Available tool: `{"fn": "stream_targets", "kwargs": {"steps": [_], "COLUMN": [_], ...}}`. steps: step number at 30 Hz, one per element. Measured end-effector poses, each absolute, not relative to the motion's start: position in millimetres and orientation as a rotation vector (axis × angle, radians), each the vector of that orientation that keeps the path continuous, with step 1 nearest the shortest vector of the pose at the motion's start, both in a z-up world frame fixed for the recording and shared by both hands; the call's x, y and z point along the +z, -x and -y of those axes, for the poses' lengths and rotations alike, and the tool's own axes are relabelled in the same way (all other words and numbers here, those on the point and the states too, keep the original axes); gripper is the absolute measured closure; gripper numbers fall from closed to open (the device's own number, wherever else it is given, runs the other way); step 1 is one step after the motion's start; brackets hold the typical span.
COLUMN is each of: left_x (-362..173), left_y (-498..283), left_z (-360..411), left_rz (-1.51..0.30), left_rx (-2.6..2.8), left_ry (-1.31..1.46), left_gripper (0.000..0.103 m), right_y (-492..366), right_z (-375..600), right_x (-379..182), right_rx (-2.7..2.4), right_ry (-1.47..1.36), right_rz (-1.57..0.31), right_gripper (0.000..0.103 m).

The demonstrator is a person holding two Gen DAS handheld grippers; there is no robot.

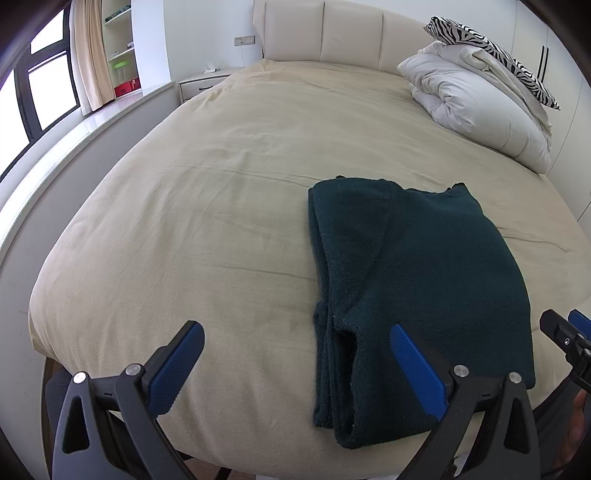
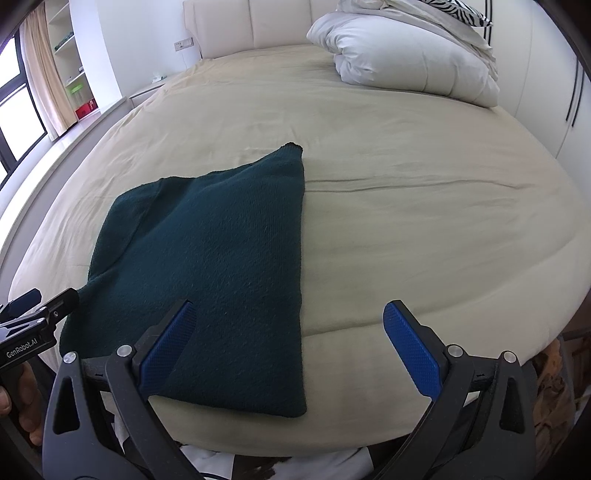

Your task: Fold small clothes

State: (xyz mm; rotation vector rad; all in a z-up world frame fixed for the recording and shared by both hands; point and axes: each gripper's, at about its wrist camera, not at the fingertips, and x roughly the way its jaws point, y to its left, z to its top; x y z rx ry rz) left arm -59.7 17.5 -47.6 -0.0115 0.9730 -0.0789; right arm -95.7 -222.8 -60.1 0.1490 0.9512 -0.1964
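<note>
Two tools hover over the near edge of the bed (image 1: 221,192), both spread wide and gripping nothing. The left tool (image 1: 295,354) sits low at the sweater's left side, its right finger over the dark knit, its left finger over bare beige sheet. The right tool (image 2: 288,332) straddles the sweater's right edge, one finger above the fabric, the other above the sheet. The dark green sweater (image 2: 221,266) lies folded into a long rectangle, flat on the bed near the foot, a sleeve tucked across its left side. Up by the headboard (image 1: 351,33), a white duvet (image 1: 476,107) sits bundled under a zebra-print pillow (image 1: 495,48).
</note>
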Motion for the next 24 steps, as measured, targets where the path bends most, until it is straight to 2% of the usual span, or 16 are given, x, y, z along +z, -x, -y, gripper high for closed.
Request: {"fn": "stream_targets", "kwargs": {"steps": [24], "left_x": [-47.6], "left_y": [60.8], "left_z": [-18.2], "left_rz": [-0.974], "left_rx": [-0.078], "left_ry": [0.008], "left_gripper": [0.0], "right_y": [98.1], "right_z": [222.2], "right_x": [-62.0], "right_rx": [-0.191], "right_ry": [-0.156], "right_rz": [-0.956], "right_gripper": [0.0]}}
